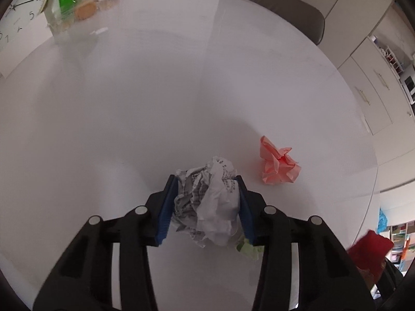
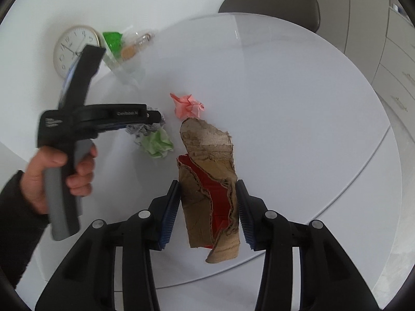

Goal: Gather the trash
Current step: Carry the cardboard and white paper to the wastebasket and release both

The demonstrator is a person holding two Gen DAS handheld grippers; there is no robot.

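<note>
My left gripper (image 1: 207,181) is shut on a crumpled printed white paper ball (image 1: 210,202), just above the white round table (image 1: 129,103). It also shows in the right wrist view (image 2: 155,121) with the paper (image 2: 141,131) under it. A crumpled green paper (image 2: 157,143) lies beside it, seen also in the left wrist view (image 1: 247,248). A crumpled pink paper (image 1: 277,165) lies to the right (image 2: 186,106). My right gripper (image 2: 208,189) has its jaws around a torn brown and red cardboard piece (image 2: 210,181), pads touching its sides.
A clear bag with green wrapper and biscuits (image 1: 77,2) sits at the table's far left by a wall clock (image 2: 75,49). A grey chair (image 1: 280,7) stands behind the table. White cabinets (image 1: 368,77) are at the right.
</note>
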